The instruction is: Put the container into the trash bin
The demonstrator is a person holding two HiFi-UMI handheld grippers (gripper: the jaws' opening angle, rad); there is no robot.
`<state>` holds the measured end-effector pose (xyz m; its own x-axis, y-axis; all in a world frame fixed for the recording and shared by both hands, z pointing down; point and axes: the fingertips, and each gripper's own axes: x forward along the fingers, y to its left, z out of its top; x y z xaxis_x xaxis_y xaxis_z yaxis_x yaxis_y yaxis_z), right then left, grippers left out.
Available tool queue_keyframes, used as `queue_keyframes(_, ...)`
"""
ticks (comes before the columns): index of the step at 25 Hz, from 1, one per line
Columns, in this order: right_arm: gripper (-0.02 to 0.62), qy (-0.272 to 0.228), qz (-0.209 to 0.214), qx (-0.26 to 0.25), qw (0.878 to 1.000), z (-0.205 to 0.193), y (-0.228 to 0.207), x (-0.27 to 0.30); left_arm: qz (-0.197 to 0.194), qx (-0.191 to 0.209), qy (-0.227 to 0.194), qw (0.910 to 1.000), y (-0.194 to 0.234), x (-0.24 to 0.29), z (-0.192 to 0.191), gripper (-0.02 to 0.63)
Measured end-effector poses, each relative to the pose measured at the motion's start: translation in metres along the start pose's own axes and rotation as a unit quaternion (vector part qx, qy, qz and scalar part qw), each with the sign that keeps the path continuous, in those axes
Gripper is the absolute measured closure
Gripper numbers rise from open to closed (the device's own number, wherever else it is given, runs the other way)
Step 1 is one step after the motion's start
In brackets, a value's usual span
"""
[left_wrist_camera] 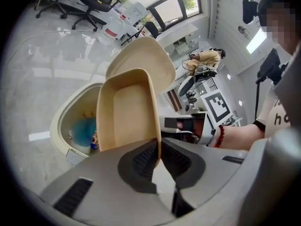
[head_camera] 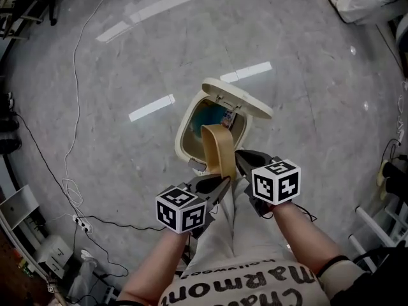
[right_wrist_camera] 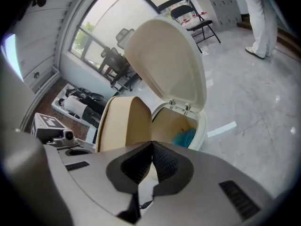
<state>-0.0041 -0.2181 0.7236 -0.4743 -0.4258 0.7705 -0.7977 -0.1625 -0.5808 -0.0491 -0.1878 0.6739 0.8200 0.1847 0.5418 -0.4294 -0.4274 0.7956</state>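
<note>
1. The grey floor (head_camera: pixel 127 56) filled the head view, and the trash bin (head_camera: pixel 182 132) stood on it in front of the person.
2. The cream trash bin was open. Its lid (head_camera: pixel 239 97) was raised at the far side, and the right gripper view showed the lid (right_wrist_camera: pixel 164 60) standing upright behind the opening.
3. The container (head_camera: pixel 218 148), a tan shallow box with rounded corners, was held in the air on its edge at the near rim of the bin. Its long axis ran from the two grippers away from the person, and its far end pointed into the mouth of the bin. Its hollow side faced the person's left, so the left gripper view looked into the container (left_wrist_camera: pixel 127 112), while the right gripper view met its smooth outer side (right_wrist_camera: pixel 123 124).
4. The left gripper (left_wrist_camera: pixel 158 157) had its jaws almost together, pressed on the thin wall at the near end of the container. In the head view this gripper (head_camera: pixel 223 182) was just below the container.
5. The right gripper (right_wrist_camera: pixel 151 157) also had its jaws nearly closed, pinching the near edge of the container. In the head view it (head_camera: pixel 241 158) was just beside the container on the right.
6. A blue object (head_camera: pixel 207 116) lay inside the bin, under the far end of the container.
</note>
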Motion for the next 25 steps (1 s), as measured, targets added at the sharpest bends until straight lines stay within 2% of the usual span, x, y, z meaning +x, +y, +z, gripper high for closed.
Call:
queue_keyframes(6, 0.594, -0.022, 0.005, 0.006, 1.000, -0.005, -0.022, 0.025, 0.008, -0.019, -0.006, 0.9998, 0.045, 0.031, 0.009, 0.569)
queue_keyframes(9, 0.594, -0.020, 0.009, -0.011, 1.000, 0.000, -0.029, 0.036, 0.022, -0.027, -0.014, 0.9993, 0.067, 0.043, 0.020, 0.569)
queue_keyframes(12, 0.594, -0.021, 0.010, -0.017, 1.000, 0.005, -0.033, 0.043, 0.035, -0.053, -0.023, 0.9977, 0.085, 0.052, 0.023, 0.568)
queue_keyframes(20, 0.594, -0.016, 0.030, 0.001, 0.999, 0.006, -0.032, 0.053, 0.061, -0.105, 0.004, 0.9927, 0.110, 0.073, 0.009, 0.568)
queue_keyframes(25, 0.594, -0.021, 0.040, 0.002, 0.999, 0.012, -0.031, 0.052, 0.092, -0.113, 0.004, 0.9893, 0.129, 0.079, 0.014, 0.568)
